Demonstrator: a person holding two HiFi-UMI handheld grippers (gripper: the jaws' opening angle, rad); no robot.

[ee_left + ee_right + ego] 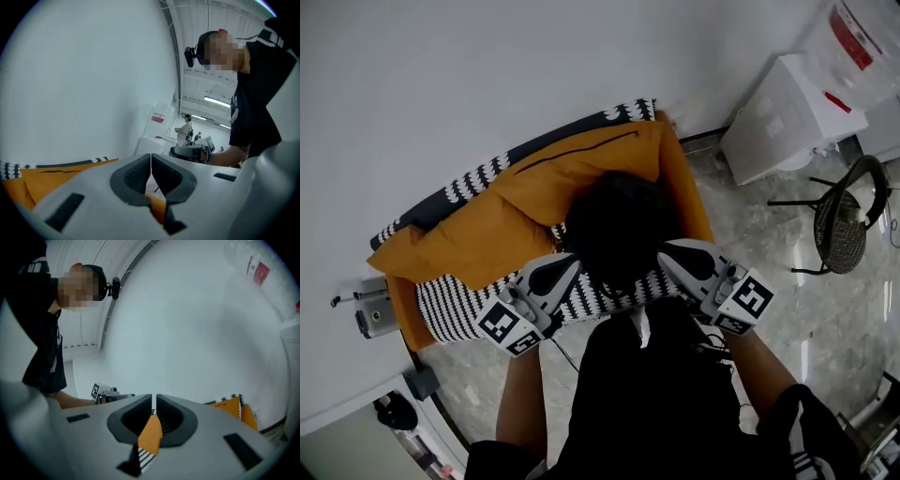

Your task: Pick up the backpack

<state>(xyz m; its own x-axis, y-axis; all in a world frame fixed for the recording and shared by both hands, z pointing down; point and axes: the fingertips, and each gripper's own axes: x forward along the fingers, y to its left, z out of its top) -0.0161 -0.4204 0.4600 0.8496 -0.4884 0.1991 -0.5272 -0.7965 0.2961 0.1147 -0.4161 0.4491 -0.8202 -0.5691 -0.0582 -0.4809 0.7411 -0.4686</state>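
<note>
The soft, rounded black backpack (619, 230) is seen lying on the orange cushioned sofa (487, 234), which is trimmed with black-and-white patterned fabric and set against the plain white wall (487, 75). It is flanked by the left gripper (565, 265) and the right gripper (667, 251), each just beside it. Both pairs of jaws are pressed together, with nothing held between them.

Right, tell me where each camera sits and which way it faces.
Head view: on the person's head, steeply down at the orange fabric backpack with black-and-white patterned trim by the white wall; both forearms, left gripper, right gripper show.
Left gripper view: on the left gripper, along its shut jaws, across to the right gripper; black-shirted torso shows.
Right gripper view: mirrored, toward the left gripper; arm and torso show.
Shared: all three catch the backpack.
</note>
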